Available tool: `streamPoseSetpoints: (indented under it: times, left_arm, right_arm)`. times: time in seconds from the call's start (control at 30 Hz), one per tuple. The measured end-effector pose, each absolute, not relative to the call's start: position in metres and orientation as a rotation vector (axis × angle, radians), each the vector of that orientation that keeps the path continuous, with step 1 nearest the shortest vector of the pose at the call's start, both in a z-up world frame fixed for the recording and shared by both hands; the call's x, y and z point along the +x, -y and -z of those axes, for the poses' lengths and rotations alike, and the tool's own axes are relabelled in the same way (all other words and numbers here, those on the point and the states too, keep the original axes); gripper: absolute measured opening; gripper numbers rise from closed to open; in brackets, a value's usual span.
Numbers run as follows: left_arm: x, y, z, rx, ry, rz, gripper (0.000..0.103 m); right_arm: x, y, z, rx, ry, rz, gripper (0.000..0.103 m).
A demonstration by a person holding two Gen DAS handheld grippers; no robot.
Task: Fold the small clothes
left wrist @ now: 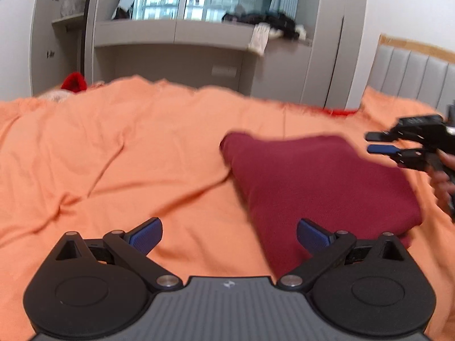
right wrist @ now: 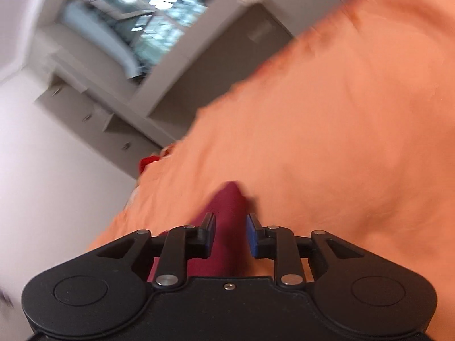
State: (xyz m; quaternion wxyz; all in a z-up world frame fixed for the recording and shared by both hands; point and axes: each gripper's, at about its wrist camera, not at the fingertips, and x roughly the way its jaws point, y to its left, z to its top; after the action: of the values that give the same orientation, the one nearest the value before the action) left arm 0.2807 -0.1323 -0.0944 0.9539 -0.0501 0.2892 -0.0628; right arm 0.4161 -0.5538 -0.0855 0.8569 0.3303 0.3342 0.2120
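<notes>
Both grippers open, left (left wrist: 229,236) wide, right (left wrist: 382,143) narrow at 3 o'clock of folded maroon garment (left wrist: 321,182); fold looks done, next set aside.

The garment (left wrist: 321,182) is showing as matt maroon knit cloth; the sheet (left wrist: 128,153) is looking like soft, creased orange fabric; the left gripper (left wrist: 229,234) is showing matt black plastic, ribbed blue pads (left wrist: 146,234).

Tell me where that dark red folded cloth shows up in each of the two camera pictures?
Left wrist view: the dark red cloth lies right of centre on the orange bedspread, beyond the gripper's right-hand finger.
Right wrist view: the cloth is a narrow strip at bottom centre, seen between the two fingers.
Shared landmark: the grey window cabinet behind the bed.
</notes>
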Motion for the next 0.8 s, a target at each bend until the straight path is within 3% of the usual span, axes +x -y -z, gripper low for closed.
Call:
streamPoseSetpoints:
  times: [0.07,0.13,0.2,0.27,0.33,0.4,0.47,0.53,0.67,0.7,0.8]
  left_arm:
    - [0.282,0.132,0.089,-0.106,-0.598,0.138,0.102]
    - [0.283,0.135,0.091,-0.102,-0.609,0.138,0.102]
    - [0.285,0.138,0.096,-0.111,-0.631,0.117,0.102]
    - [0.286,0.139,0.101,-0.126,-0.666,0.109,0.102]
    - [0.283,0.140,0.099,-0.128,-0.692,0.103,0.102]
    - [0.271,0.140,0.085,-0.131,-0.660,0.104,0.102]
    - [0.257,0.138,0.065,-0.139,-0.627,0.111,0.102]
    - [0.244,0.137,0.044,-0.147,-0.613,0.122,0.102]
    - [0.207,0.134,0.000,-0.164,-0.540,0.129,0.102]
    - [0.199,0.135,-0.010,-0.158,-0.524,0.123,0.102]
    - [0.176,0.139,-0.037,-0.109,-0.487,0.108,0.102]
  right_arm:
    - [0.384,0.538,0.060,0.639,-0.661,-0.543,0.030]
    - [0.352,0.525,0.047,0.588,-0.666,-0.629,0.057]
    - [0.322,0.510,0.050,0.545,-0.677,-0.637,0.069]
    - [0.307,0.495,0.066,0.484,-0.742,-0.611,0.062]
    - [0.306,0.482,0.095,0.456,-0.863,-0.553,0.042]
    - [0.307,0.481,0.105,0.438,-0.878,-0.514,0.038]
    - [0.303,0.479,0.088,0.442,-0.859,-0.491,0.047]
    - [0.273,0.483,0.057,0.430,-0.777,-0.502,0.079]
    - [0.202,0.479,-0.009,0.298,-0.620,-0.486,0.091]
    - [0.187,0.478,-0.021,0.284,-0.595,-0.474,0.101]
    - [0.154,0.480,-0.050,0.231,-0.520,-0.437,0.103]
